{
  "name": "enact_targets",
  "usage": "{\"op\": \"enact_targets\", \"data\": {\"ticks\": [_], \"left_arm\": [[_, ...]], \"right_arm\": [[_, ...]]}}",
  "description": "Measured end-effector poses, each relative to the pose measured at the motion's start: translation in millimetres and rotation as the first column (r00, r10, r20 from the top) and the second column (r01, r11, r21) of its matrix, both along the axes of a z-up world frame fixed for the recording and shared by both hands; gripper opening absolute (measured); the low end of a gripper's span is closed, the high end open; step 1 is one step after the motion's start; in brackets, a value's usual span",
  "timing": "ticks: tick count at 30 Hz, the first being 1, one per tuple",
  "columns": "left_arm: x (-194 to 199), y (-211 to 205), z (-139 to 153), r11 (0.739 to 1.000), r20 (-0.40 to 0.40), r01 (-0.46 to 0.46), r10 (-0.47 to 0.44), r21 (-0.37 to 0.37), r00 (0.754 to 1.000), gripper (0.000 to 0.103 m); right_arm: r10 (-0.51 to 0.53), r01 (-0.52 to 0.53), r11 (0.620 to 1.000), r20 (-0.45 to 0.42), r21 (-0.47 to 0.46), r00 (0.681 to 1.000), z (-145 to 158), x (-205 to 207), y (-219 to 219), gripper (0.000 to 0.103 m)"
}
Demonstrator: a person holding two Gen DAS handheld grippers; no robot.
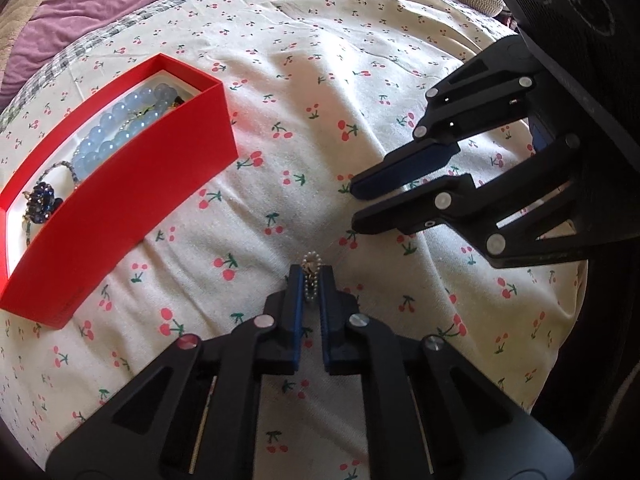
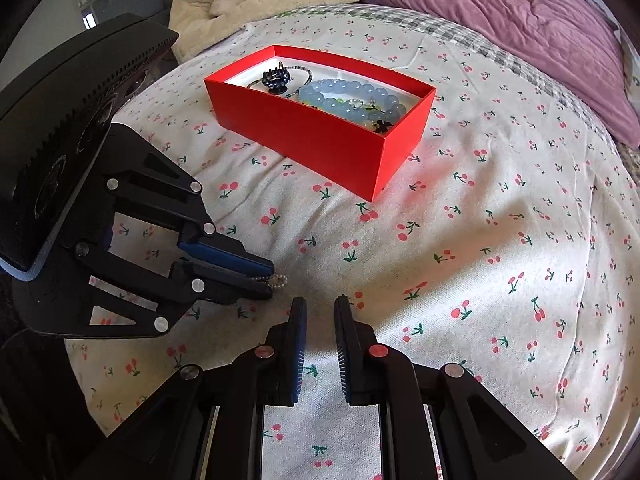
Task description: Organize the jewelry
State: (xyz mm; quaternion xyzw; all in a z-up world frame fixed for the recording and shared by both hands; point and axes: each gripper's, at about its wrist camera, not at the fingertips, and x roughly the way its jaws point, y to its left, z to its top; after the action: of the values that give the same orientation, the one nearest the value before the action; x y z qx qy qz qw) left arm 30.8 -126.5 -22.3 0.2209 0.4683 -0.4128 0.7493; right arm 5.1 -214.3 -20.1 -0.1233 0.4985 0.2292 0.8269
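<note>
Pearl chain (image 1: 311, 280) — pinched; beads in red box (image 1: 120, 216)

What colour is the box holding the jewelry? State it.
Red outside, white inside; the box shows best in the right wrist view.

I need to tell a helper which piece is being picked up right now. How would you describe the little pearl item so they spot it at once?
On the cherry-print sheet, in front of the red box, find the left gripper. The tiny pearl chain is pinched between its blue pads. Unlike the big blue beads in the box, it is white and lies outside it.
</note>
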Motion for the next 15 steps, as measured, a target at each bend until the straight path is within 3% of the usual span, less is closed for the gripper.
{"op": "enact_targets", "data": {"ticks": [2, 6, 11, 15], "left_arm": [[0.8, 6.9, 3.9, 1.0, -0.002, -0.024, 0.024, -0.016, 1.0, 0.003], [5.5, 23.8, 16.8, 0.993, -0.045, -0.079, 0.076, -0.084, 0.996, 0.003], [8.5, 44.6, 24.5, 0.986, -0.022, -0.152, 0.151, -0.071, 0.988, 0.003], [9.0, 62.3, 27.1, 0.977, -0.073, -0.179, 0.171, -0.12, 0.983, 0.003]], "right_arm": [[0.008, -0.008, 1.0, 0.001, -0.002, 1.0, -0.1, -1.4, 2.8, 0.014], [0.02, -0.02, 1.0, -0.001, -0.001, 1.0, -0.2, 3.3, 8.7, 0.015], [0.031, -0.031, 1.0, -0.005, 0.006, 1.0, 0.0, 5.7, 14.9, 0.015], [0.053, -0.053, 0.999, -0.013, -0.004, 0.999, -3.1, 5.9, 25.3, 0.015]]}}
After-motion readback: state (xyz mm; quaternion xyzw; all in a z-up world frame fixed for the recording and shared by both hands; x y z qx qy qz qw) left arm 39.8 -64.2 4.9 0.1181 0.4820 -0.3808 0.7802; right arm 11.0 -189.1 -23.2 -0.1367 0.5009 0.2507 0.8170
